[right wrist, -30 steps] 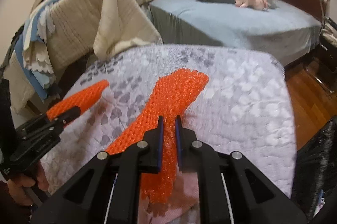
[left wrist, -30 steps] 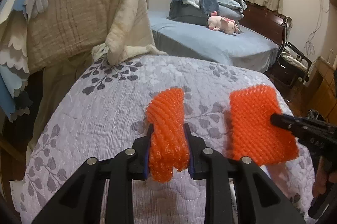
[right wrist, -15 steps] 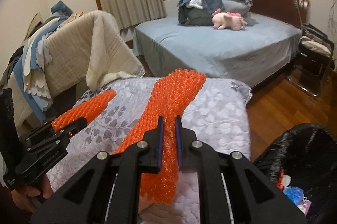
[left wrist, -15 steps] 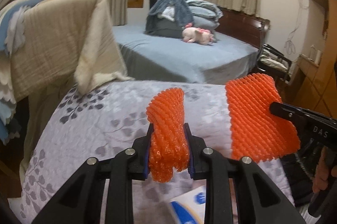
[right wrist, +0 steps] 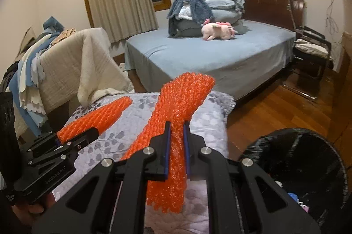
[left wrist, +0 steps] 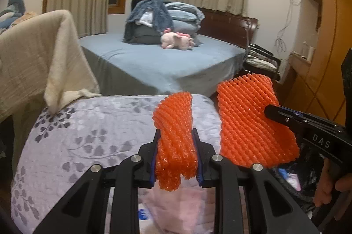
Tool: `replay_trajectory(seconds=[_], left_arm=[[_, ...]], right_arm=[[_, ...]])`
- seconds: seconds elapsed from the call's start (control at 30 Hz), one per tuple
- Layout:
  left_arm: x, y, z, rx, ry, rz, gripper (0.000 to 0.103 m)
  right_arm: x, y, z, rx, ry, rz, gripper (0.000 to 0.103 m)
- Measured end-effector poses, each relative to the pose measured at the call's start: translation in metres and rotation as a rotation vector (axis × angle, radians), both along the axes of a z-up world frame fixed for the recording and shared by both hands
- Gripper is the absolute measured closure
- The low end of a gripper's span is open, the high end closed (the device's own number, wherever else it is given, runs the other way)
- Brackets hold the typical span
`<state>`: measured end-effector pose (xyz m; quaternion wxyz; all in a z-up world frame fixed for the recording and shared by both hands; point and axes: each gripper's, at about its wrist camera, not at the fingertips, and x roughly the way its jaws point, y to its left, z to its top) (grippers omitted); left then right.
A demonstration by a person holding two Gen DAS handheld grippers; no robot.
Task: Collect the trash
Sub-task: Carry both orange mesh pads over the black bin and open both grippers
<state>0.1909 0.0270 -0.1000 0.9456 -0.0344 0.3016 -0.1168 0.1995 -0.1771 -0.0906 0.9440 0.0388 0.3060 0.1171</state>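
Observation:
My left gripper [left wrist: 176, 131] is shut on a folded orange foam net [left wrist: 173, 115], held in the air above the grey leaf-print quilt [left wrist: 88, 135]. My right gripper [right wrist: 176, 124] is shut on a second orange foam net [right wrist: 187, 91], which sticks out past the fingers and hangs below them. In the left wrist view that second net [left wrist: 248, 122] shows flat at the right, with the right gripper [left wrist: 270, 112] clamped on its edge. The right wrist view shows the left gripper [right wrist: 92, 134] and its net [right wrist: 101, 115] at the left. An open black trash bag [right wrist: 303, 163] lies low on the right.
A pink cloth [left wrist: 178, 203] lies on the quilt under the grippers. A beige blanket [left wrist: 33, 58] is draped over furniture on the left. Beyond stands a blue bed [right wrist: 209, 58] with piled bedding and a pink plush toy [right wrist: 217, 30]. Wooden floor [right wrist: 275, 106] and a chair [right wrist: 312, 49] are on the right.
Both grippers rose and pulled back toward the quilt's near right edge, each still holding its orange net. The black trash bag came into the right wrist view.

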Motion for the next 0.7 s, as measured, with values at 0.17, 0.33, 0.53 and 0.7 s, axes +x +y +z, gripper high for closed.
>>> replay_trajectory(seconds=[0.17, 0.33, 0.53, 0.7], left_arm=[[-0.002, -0.033, 0.010, -0.001, -0.013, -0.063, 0.077], [-0.005, -0.069, 0.018, -0.002, -0.029, -0.134, 0.077], [-0.007, -0.112, 0.024, -0.014, -0.037, -0.220, 0.077], [-0.009, -0.152, 0.019, -0.019, -0.031, -0.308, 0.077]], right_arm=[[-0.014, -0.033, 0.008, -0.014, -0.020, -0.059, 0.093], [-0.030, -0.072, 0.012, -0.032, -0.032, -0.137, 0.093], [-0.049, -0.118, 0.008, -0.069, -0.026, -0.233, 0.093], [-0.060, -0.153, -0.001, -0.082, -0.008, -0.315, 0.093]])
